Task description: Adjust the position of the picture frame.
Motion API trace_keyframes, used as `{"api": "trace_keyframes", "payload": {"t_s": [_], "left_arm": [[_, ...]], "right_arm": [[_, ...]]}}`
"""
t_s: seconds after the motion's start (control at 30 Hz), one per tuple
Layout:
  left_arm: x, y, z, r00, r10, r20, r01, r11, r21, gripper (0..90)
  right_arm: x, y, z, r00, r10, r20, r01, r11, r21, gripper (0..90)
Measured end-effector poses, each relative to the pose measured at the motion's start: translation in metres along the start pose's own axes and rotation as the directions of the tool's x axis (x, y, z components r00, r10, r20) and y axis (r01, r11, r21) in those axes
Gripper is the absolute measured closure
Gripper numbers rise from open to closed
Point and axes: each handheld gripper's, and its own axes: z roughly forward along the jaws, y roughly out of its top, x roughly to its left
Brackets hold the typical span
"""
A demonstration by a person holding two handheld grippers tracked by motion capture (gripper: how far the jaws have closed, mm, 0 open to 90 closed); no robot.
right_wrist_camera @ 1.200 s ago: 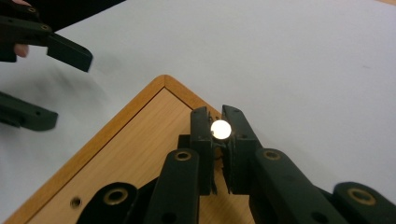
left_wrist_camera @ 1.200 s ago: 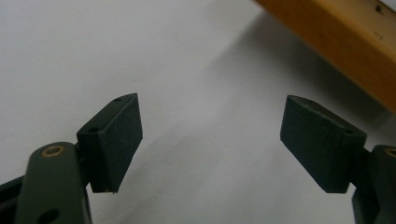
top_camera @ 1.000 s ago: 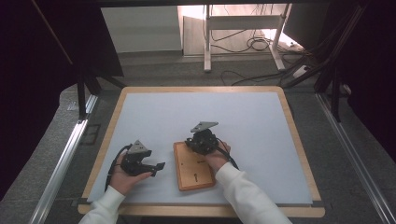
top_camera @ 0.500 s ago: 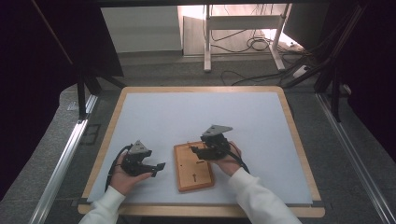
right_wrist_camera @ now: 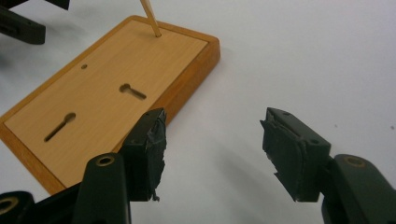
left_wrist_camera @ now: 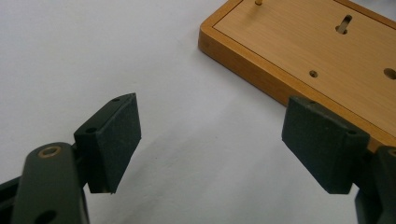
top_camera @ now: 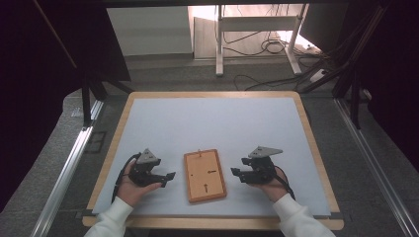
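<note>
A wooden board (top_camera: 205,176) with keyhole slots and a thin peg lies flat near the table's front edge, between both hands. My left gripper (top_camera: 169,177) rests to its left, open, jaws pointing toward the board. In the left gripper view (left_wrist_camera: 215,140) the board (left_wrist_camera: 322,51) lies ahead to the right, untouched. My right gripper (top_camera: 236,173) sits to the board's right, open and empty. From the right gripper view (right_wrist_camera: 212,149) the board (right_wrist_camera: 93,93) lies ahead to the left, its peg (right_wrist_camera: 150,18) standing at the far end.
The white table top (top_camera: 212,123) has a wooden rim (top_camera: 316,148). Metal rails run along both sides of the table. A white stand with cables (top_camera: 257,44) is on the floor beyond the far edge.
My right gripper has come off the board and moved right, onto the table beside it. The board now lies free. My left gripper has stayed put.
</note>
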Motion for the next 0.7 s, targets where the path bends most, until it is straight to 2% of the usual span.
{"api": "trace_keyframes", "payload": {"t_s": [0.1,0.13,0.23,0.33,0.4,0.47,0.7], "left_arm": [[-0.001,0.0,0.0,1.0,-0.001,0.002,0.001,1.0,0.001,19.4],[-0.001,0.0,0.0,1.0,0.0,0.004,0.0,1.0,0.002,19.4],[0.0,0.0,0.0,1.0,0.005,0.005,-0.005,1.0,0.001,19.4],[-0.001,0.0,0.0,1.0,0.007,0.002,-0.007,1.0,0.002,19.4],[-0.001,0.0,0.001,1.0,0.007,0.003,-0.007,1.0,0.002,19.4],[-0.002,0.0,0.001,1.0,0.005,0.002,-0.005,1.0,0.003,19.4],[-0.001,-0.001,0.001,1.0,0.008,0.004,-0.008,1.0,0.004,19.4]], "right_arm": [[0.002,-0.005,-0.005,0.9998,-0.02,0.0,0.02,1.0,-0.004,46.2],[0.003,-0.006,-0.006,0.9996,-0.027,-0.002,0.027,1.0,0.0,51.3],[0.005,-0.008,-0.009,0.9979,-0.064,-0.008,0.064,0.998,0.026,75.4],[0.007,-0.007,-0.011,0.9966,-0.079,-0.025,0.08,0.996,0.038,87.3],[0.007,-0.007,-0.011,0.9956,-0.086,-0.036,0.088,0.995,0.051,89.8],[0.01,-0.009,-0.007,0.9937,-0.097,-0.056,0.101,0.992,0.079,89.9],[0.021,-0.014,0.002,0.9878,-0.12,-0.099,0.132,0.984,0.12,90.0]]}}
